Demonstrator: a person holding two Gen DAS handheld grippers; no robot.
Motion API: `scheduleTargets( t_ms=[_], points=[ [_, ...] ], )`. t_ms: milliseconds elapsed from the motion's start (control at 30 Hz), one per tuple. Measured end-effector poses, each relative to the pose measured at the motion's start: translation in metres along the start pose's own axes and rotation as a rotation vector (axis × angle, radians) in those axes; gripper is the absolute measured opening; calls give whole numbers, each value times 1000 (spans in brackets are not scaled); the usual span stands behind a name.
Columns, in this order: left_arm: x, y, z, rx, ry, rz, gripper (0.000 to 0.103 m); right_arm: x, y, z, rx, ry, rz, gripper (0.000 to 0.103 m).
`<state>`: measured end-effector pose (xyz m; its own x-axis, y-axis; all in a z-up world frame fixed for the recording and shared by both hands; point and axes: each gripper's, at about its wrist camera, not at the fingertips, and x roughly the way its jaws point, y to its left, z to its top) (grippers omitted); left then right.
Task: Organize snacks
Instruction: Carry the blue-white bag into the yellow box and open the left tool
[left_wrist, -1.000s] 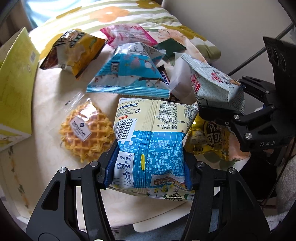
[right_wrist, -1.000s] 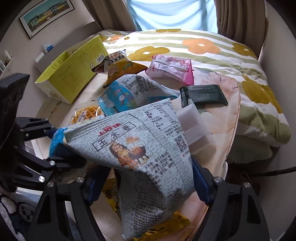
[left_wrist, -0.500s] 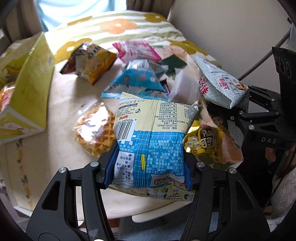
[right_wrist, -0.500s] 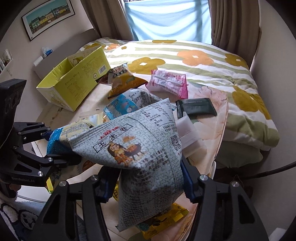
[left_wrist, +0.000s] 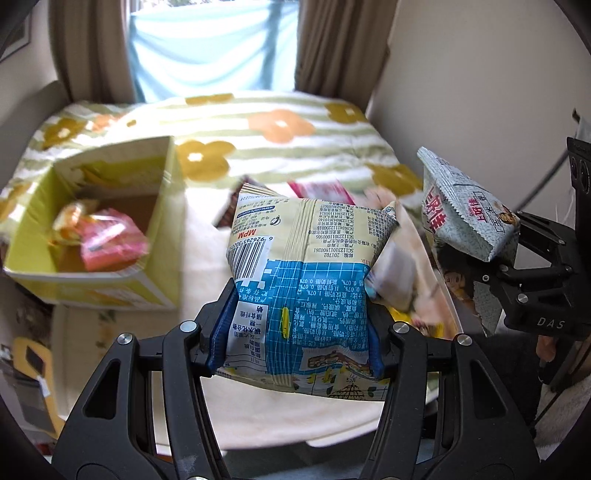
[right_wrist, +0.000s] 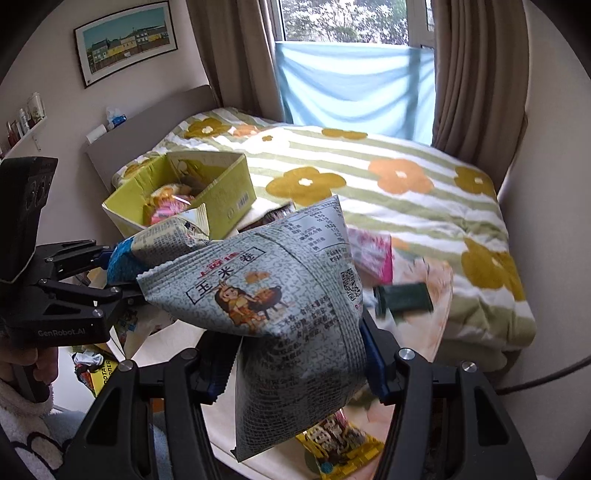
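Clamped in left hand-held gripper (left_wrist: 295, 332): blue snack bag (left_wrist: 301, 280); in right hand-held gripper (right_wrist: 295, 369): grey snack bag (right_wrist: 291, 314). Light, puffy, crushable; best gripped low.

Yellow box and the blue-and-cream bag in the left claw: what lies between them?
Only bare cream tabletop separates the yellow box from the blue-and-cream bag, as the left wrist view shows.
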<state>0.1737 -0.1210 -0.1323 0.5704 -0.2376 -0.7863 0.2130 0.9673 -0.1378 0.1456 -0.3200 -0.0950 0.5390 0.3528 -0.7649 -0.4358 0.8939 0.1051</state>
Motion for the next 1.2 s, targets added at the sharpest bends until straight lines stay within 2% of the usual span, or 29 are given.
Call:
scheduleTargets(
  t_ms=[133, 367, 567, 767, 1000, 1100, 1200],
  points=[
    [-15, 42, 21, -19, -53, 27, 54, 11, 23, 36, -21, -26, 20, 55],
    [-31, 135, 58, -45, -78, 79, 54, 52, 82, 103, -57, -48, 54, 55],
    [-19, 218, 86, -60, -52, 101, 54, 108, 141, 151, -56, -31, 89, 55],
    [4, 293, 94, -66, 16, 102, 54, 161, 185, 182, -18, 9, 83, 55],
    [45, 338, 85, -56, 108, 120, 54, 206, 194, 193, 94, 79, 53, 55],
    [58, 346, 76, -74, 136, 119, 54, 222, 195, 196, 106, 111, 46, 55],
    [61, 346, 69, -58, 130, 124, 54, 236, 195, 197, 108, 139, 55, 55]
  ],
)
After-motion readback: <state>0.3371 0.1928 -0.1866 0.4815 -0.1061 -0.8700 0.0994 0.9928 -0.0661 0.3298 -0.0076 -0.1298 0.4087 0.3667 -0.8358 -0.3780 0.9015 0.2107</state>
